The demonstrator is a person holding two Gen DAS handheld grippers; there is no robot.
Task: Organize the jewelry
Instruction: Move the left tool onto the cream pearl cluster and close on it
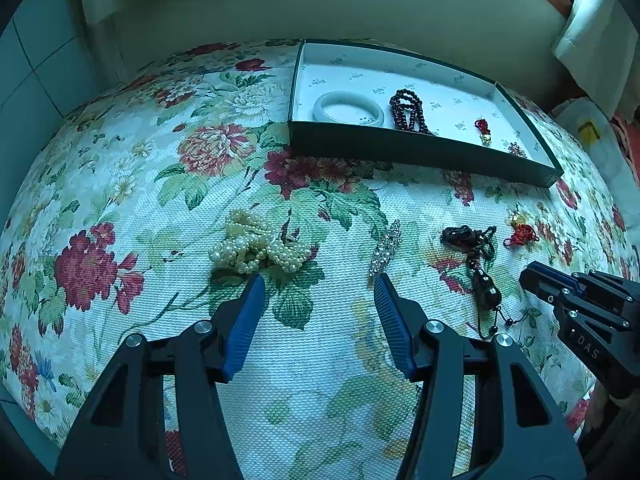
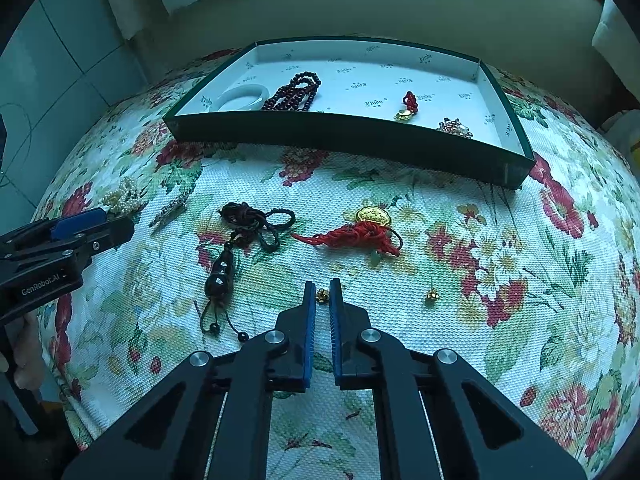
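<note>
My right gripper (image 2: 322, 286) is shut on a small gold earring (image 2: 321, 295) lying on the floral cloth. A second gold earring (image 2: 432, 295) lies to its right. Ahead lie a red cord charm with a gold lock (image 2: 360, 228) and a black cord pendant (image 2: 236, 240). My left gripper (image 1: 320, 280) stands open with nothing between its fingers; a pearl necklace (image 1: 256, 248) lies just beyond its left fingertip and a rhinestone clip (image 1: 386, 246) just beyond its right. The dark green tray (image 2: 340, 132) at the back holds a white bangle (image 2: 244, 98), dark red beads (image 2: 296, 92), a red charm (image 2: 409, 106) and a brooch (image 2: 455, 127).
A round table under a floral cloth (image 1: 120, 200) carries everything. A wall and curtains stand close behind the tray (image 1: 420, 152). A hand (image 2: 24, 360) holds the left gripper at the table's left edge. The cloth drops away at the rounded edges.
</note>
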